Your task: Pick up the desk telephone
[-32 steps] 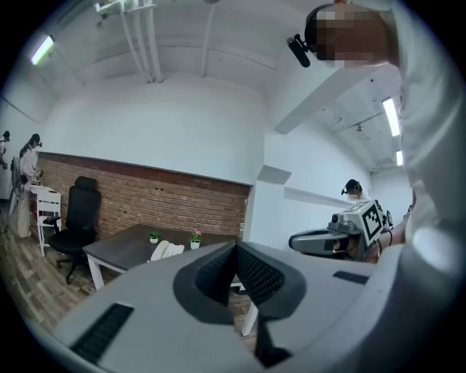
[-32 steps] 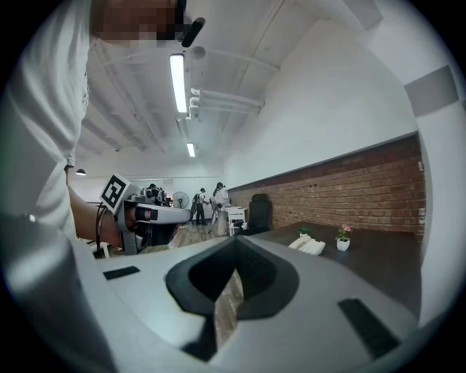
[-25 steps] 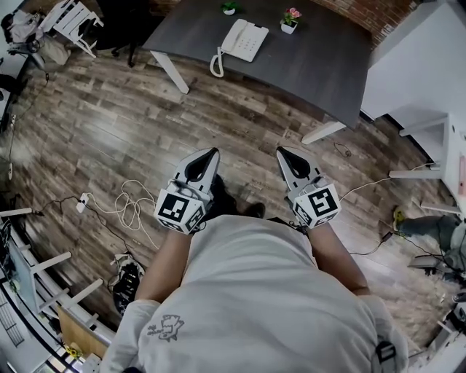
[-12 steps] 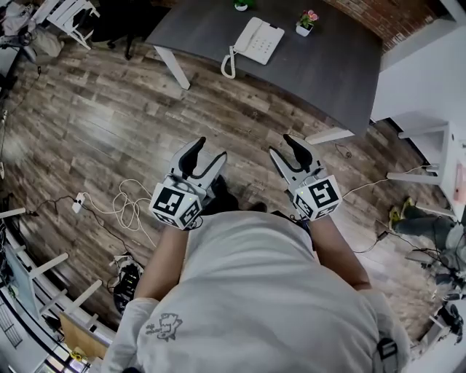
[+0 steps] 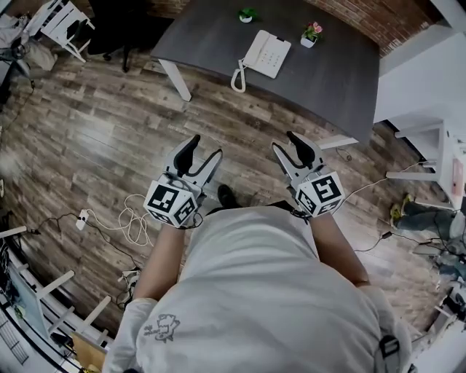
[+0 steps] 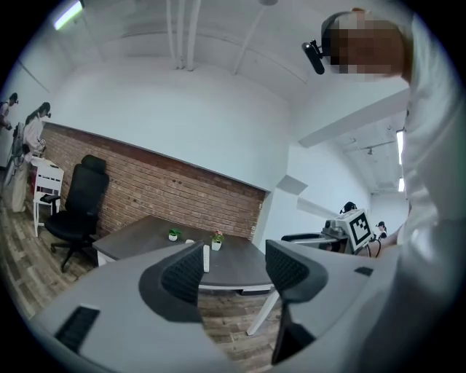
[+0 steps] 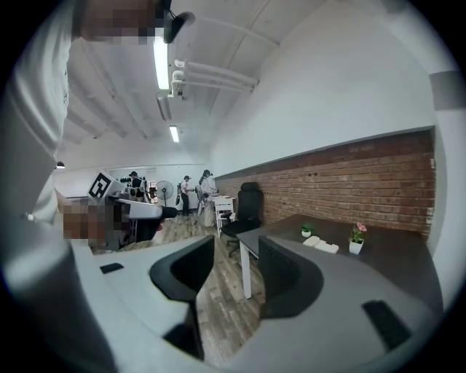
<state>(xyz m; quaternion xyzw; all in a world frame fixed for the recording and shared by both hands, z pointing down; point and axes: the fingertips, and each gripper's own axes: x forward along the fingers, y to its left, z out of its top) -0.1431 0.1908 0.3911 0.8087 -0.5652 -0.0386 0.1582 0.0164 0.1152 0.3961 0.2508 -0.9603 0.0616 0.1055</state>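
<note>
The white desk telephone (image 5: 267,53) lies on the dark grey desk (image 5: 331,73) at the top of the head view, its coiled cord hanging at the desk's near edge. It also shows in the right gripper view as a telephone (image 7: 322,245) far off on the desk. My left gripper (image 5: 204,147) and right gripper (image 5: 285,141) are held side by side over the wooden floor, well short of the desk. Both point toward it. On both grippers the jaws are opening, with nothing between them.
Two small potted plants stand on the desk, a green one (image 5: 247,14) and a pink-flowered one (image 5: 312,33). A black office chair (image 5: 120,25) stands left of the desk, white furniture (image 5: 426,80) to its right. Cables (image 5: 131,215) lie on the floor at left.
Both grippers went from shut to open. The desk and telephone have slid lower and rightward in the head view as I came closer.
</note>
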